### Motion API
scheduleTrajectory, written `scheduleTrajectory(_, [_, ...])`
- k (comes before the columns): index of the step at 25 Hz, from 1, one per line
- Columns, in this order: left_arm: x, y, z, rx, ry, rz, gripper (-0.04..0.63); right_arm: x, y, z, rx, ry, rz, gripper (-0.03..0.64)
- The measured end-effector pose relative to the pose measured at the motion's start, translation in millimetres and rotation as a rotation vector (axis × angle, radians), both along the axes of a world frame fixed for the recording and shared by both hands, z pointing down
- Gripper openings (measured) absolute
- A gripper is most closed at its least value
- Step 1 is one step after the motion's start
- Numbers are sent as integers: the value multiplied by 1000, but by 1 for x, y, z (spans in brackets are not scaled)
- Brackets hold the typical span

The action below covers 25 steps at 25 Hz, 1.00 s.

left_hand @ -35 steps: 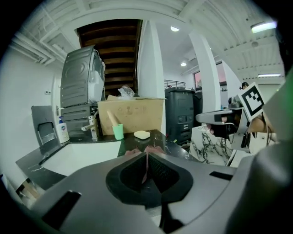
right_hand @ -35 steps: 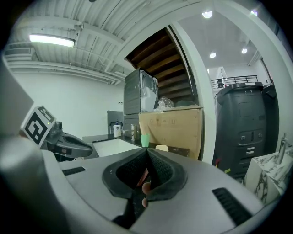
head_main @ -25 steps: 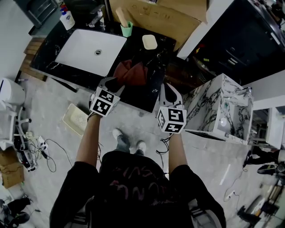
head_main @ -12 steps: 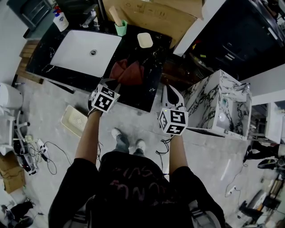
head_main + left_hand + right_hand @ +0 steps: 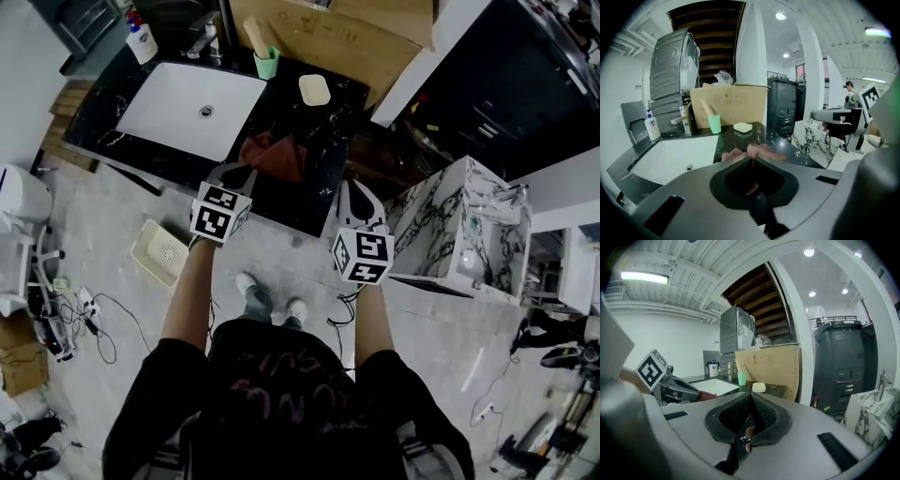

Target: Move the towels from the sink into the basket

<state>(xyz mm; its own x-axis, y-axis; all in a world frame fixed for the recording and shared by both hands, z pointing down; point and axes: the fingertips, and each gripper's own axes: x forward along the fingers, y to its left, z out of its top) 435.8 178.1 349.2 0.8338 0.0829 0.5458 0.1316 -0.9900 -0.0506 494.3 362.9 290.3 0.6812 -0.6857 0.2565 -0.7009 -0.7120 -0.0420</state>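
Observation:
A dark red towel (image 5: 277,155) lies bunched on the black counter, just right of the white sink (image 5: 155,108), whose bowl holds nothing. My left gripper (image 5: 246,170) is at the towel's near edge with its jaws closing. In the left gripper view its tips (image 5: 751,157) pinch the pink-red cloth (image 5: 761,151). My right gripper (image 5: 355,186) hovers at the counter's front edge, right of the towel, shut and holding nothing (image 5: 751,397). The white basket (image 5: 161,251) sits on the floor to the left, below the counter.
At the back of the counter stand a green cup (image 5: 267,63), a soap bar (image 5: 315,89), a soap bottle (image 5: 141,42) and a cardboard box (image 5: 328,33). A marble-patterned block (image 5: 459,225) is on the right. Cables (image 5: 89,323) lie on the floor at the left.
My left gripper's jaws have closed onto the towel's near edge. The towel's lump looks smaller and flatter than before. The right gripper has barely moved.

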Motion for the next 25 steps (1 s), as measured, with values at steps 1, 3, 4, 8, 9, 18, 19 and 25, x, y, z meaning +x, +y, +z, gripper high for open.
scheduleTrajectory(1, [-1,0,-7,-5,20,-8,29,-1,-1,-2,2,2,-5,15])
scheduleTrajectory(3, [-2,0,-21,-12,56,-23,29,-3,-4,-5,8,6,-15,15])
scheduleTrajectory(4, [-4,1,-28,-16,75,-32,29,-5,-5,-7,11,9,-20,15])
scheduleTrajectory(8, [-12,1,-57,-48,162,-84,28,-11,-5,-17,24,26,-41,15])
scheduleTrajectory(9, [-15,0,-65,-54,183,-98,28,-12,-5,-19,27,30,-45,15])
scheduleTrajectory(18, [-46,12,-125,-20,314,-157,28,-31,-2,-41,68,56,-95,15])
scheduleTrajectory(19, [-49,14,-128,-17,320,-163,27,-33,-2,-43,71,59,-103,15])
scheduleTrajectory(25, [-74,20,-138,-6,353,-215,26,-45,2,-51,77,78,-149,15])
